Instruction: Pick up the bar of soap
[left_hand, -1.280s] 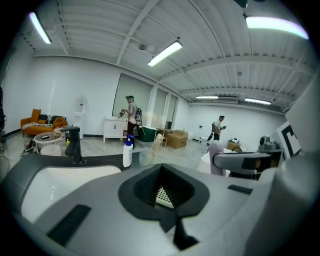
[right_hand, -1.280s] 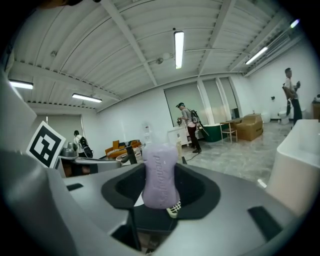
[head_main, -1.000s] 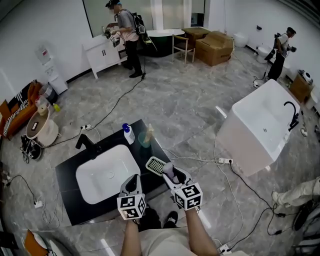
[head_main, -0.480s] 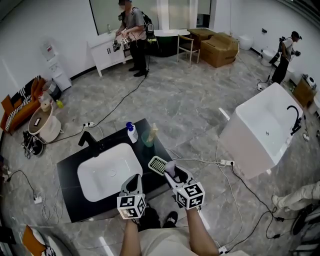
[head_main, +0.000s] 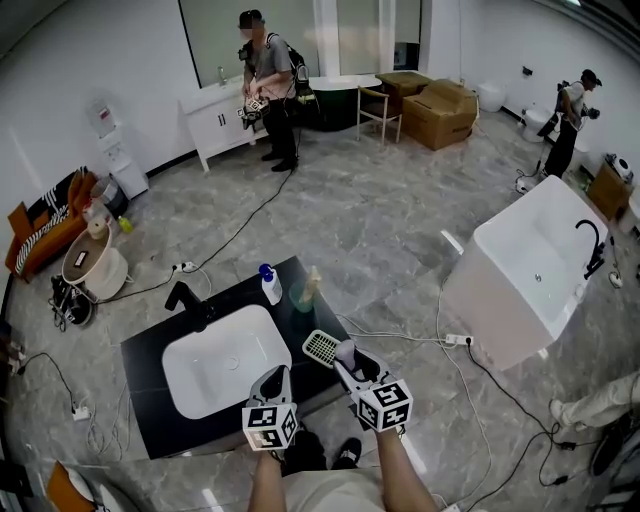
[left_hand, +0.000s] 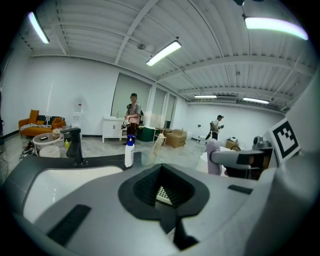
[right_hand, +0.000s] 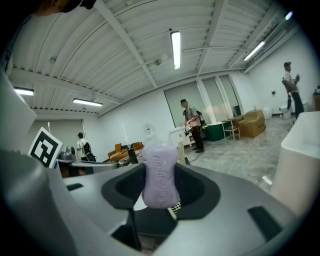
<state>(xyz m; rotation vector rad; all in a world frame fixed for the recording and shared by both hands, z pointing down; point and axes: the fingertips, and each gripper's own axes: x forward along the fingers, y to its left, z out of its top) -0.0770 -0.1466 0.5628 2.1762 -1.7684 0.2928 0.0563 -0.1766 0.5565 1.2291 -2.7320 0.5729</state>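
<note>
The bar of soap (right_hand: 160, 172) is lavender and stands upright between the jaws of my right gripper (head_main: 346, 358), which is shut on it. In the head view the soap (head_main: 345, 351) hangs just right of a white mesh soap dish (head_main: 320, 347) at the front right corner of the black counter (head_main: 145, 345). The left gripper view shows the soap (left_hand: 213, 157) off to its right, lifted above the counter. My left gripper (head_main: 274, 376) is at the counter's front edge, left of the right one, jaws shut on nothing.
A white basin (head_main: 225, 360) is set into the counter, with a black tap (head_main: 185, 298) behind it. A blue-capped pump bottle (head_main: 268, 285) and a green cup (head_main: 305, 290) stand at the back right. Cables cross the floor; a white washstand (head_main: 530, 270) stands to the right.
The head view has shifted slightly. The right gripper stays shut on the soap beside the dish, the left stays put, and the person at the far vanity has stepped to the right.
</note>
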